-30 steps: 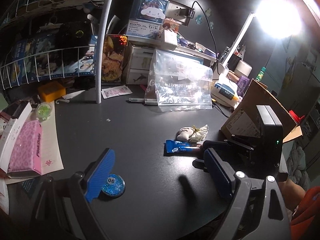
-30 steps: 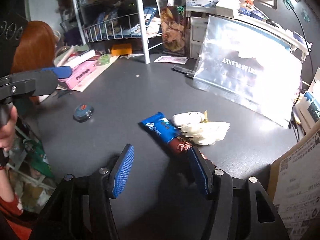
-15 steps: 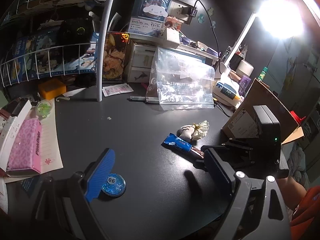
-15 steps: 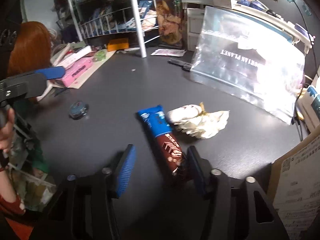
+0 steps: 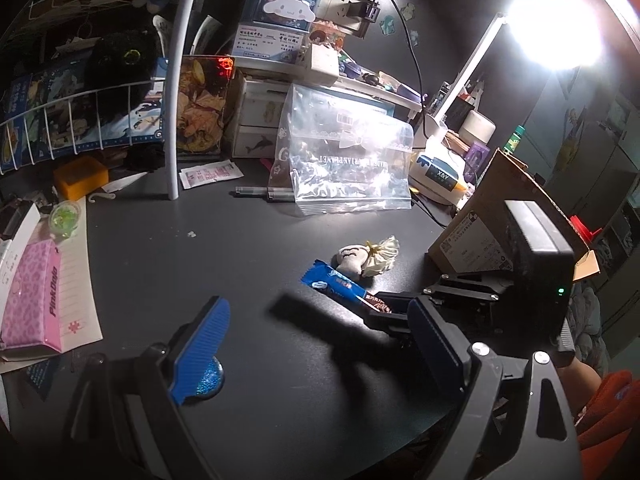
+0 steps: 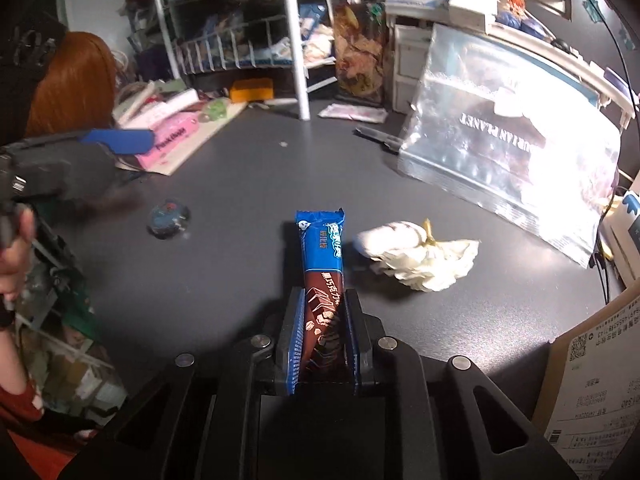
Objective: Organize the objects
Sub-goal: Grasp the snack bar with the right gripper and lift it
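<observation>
The right gripper (image 6: 324,332) has its fingers clamped on the chocolate bar (image 6: 322,264), whose long axis points to 12 o'clock. The left gripper (image 5: 316,344) hovers with fingers apart, well off at 9 o'clock.

The brown end of the snack bar (image 6: 322,320) disappears between the right gripper (image 6: 323,334) pads, so its tail is hidden. In the left wrist view, the blue disc (image 5: 206,376) sits half behind 1 pad (image 5: 200,354) of the left gripper (image 5: 316,354). The right view smears that disc into a blur, its label unreadable. Glare whites out part of the clear bag (image 6: 516,148), and the carton (image 6: 592,384) runs off the edge.
</observation>
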`<control>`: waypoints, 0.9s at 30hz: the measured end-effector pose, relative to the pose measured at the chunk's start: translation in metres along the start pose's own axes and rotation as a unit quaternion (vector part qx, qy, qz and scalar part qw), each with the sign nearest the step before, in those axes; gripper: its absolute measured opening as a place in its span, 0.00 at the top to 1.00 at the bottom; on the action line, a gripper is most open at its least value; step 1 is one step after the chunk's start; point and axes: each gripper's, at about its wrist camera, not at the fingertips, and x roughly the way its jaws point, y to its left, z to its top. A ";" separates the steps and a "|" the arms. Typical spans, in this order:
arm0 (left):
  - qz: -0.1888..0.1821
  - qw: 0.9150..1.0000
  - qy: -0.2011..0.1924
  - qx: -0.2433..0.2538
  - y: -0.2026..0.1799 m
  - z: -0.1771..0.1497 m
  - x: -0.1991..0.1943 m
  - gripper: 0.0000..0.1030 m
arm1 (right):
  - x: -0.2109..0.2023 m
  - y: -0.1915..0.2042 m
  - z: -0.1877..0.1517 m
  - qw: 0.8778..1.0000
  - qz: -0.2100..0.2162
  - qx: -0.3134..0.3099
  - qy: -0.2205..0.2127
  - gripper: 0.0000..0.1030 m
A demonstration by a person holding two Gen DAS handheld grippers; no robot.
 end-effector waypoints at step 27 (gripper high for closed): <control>-0.129 0.985 -0.017 0.117 -0.152 0.106 -0.001 0.65 | -0.186 -0.030 0.023 0.988 -0.035 0.020 -0.152 0.87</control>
